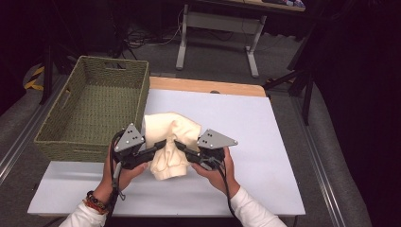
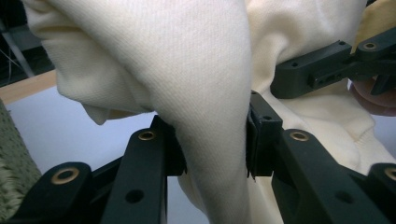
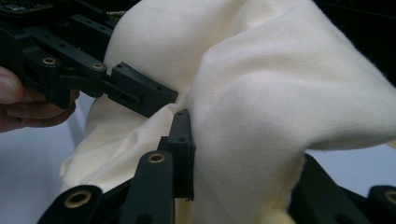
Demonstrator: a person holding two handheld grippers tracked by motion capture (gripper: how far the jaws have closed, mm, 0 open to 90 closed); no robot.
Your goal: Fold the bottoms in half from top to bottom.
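At nine o'clock on the table [image 1: 265,142], a green woven basket [image 1: 94,111] stands on the left edge, its far end overhanging toward the floor. Just beside it, toward four o'clock of the basket, a cream cloth [image 1: 171,142] is bunched up and lifted off the pale table top, roughly at the table's middle, a little toward the near side.

From seven o'clock the person's left hand [image 1: 124,171] comes in with the left gripper [image 1: 158,146], which points toward three o'clock. In the left gripper view its jaws are partly closed and clamp a thick fold of the cream cloth [image 2: 205,93] between the pads, the fabric pinched tight on both sides.

From five o'clock the right hand [image 1: 217,171] brings the right gripper [image 1: 182,147], which points toward nine o'clock, so the two grippers meet tip to tip at the cloth. In the right gripper view its jaws are likewise partly closed on a fold of the cream cloth [image 3: 252,116], the left pad pressed against the fabric and the right one hidden under the drape.
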